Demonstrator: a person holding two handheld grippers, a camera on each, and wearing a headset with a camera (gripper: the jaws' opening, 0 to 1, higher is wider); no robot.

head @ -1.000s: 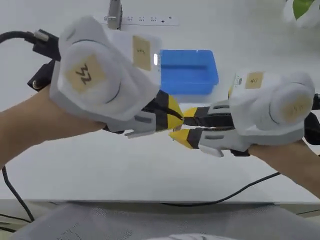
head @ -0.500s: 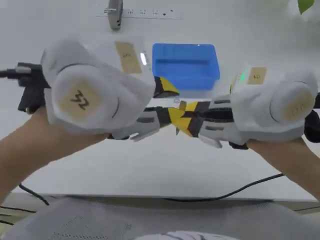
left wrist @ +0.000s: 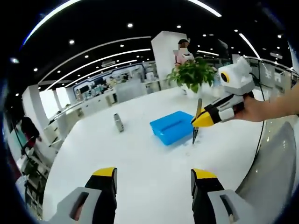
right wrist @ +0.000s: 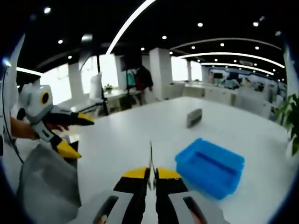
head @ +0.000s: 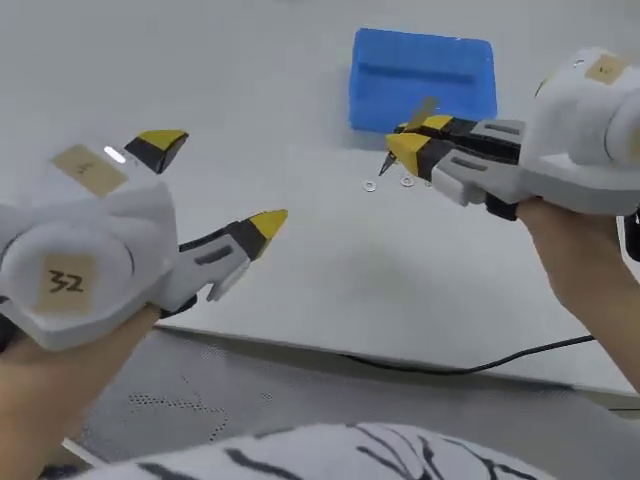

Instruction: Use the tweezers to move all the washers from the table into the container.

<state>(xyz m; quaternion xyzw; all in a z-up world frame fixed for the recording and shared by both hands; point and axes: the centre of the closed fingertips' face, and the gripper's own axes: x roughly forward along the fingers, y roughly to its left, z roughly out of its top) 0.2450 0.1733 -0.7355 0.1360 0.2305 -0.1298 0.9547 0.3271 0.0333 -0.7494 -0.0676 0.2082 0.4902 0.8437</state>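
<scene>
**Head view.** The left tongs [head: 214, 184] were held at the lower left of the frame. Their two yellow-tipped jaws were spread wide, and nothing was gripped between them. The right tongs [head: 402, 140] were seen entering from the upper right, jaws pressed together on a pair of tweezers [head: 386, 164]. The thin points of the tweezers projected down and left past the yellow tips.

Two washers [head: 371, 185] were seen lying flat on the white table [head: 300, 280], side by side. They lay just below the tweezer points and just left of the right tongs. Whether the points touched a washer could not be told. The washers lay well apart from the left tongs, up and to the right of them.

The blue container [head: 422, 80] was placed at the upper centre-right, above the washers and near them. Its contents could not be made out. A dark cable [head: 480, 366] was seen along the table's near edge at the lower right.

**Left gripper view.** The open jaws were seen at the bottom. The right tongs and tweezers were seen at the right, with the container just left of them. A small grey block [left wrist: 119, 122] was seen further left.

**Right gripper view.** The tweezers were seen standing between the closed jaws at bottom centre. The container was seen at the lower right.
</scene>
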